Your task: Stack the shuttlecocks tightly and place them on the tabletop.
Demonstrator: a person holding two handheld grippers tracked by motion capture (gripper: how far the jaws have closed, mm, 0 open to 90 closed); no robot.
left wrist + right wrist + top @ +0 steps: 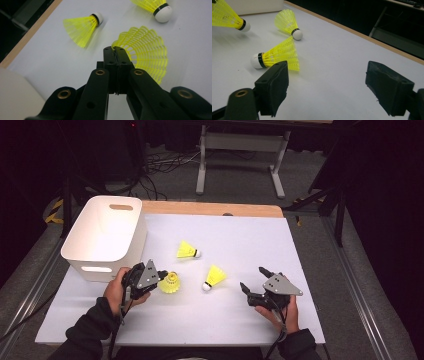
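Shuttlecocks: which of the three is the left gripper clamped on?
The nearest shuttlecock, beside the white bin: the left gripper is shut on its skirt rim. The other two lie free on the table.

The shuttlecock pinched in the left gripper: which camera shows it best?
The left gripper view: the held shuttlecock has its skirt rim pinched between the shut jaws. The high view shows it small beside the left gripper; the right gripper view catches it partly cut off.

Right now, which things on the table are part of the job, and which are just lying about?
In the job:
- left gripper, shut on the nearest shuttlecock's skirt rim
- two other shuttlecocks
- white bin
- right gripper, open

Lying about:
- metal frame and cables on the floor
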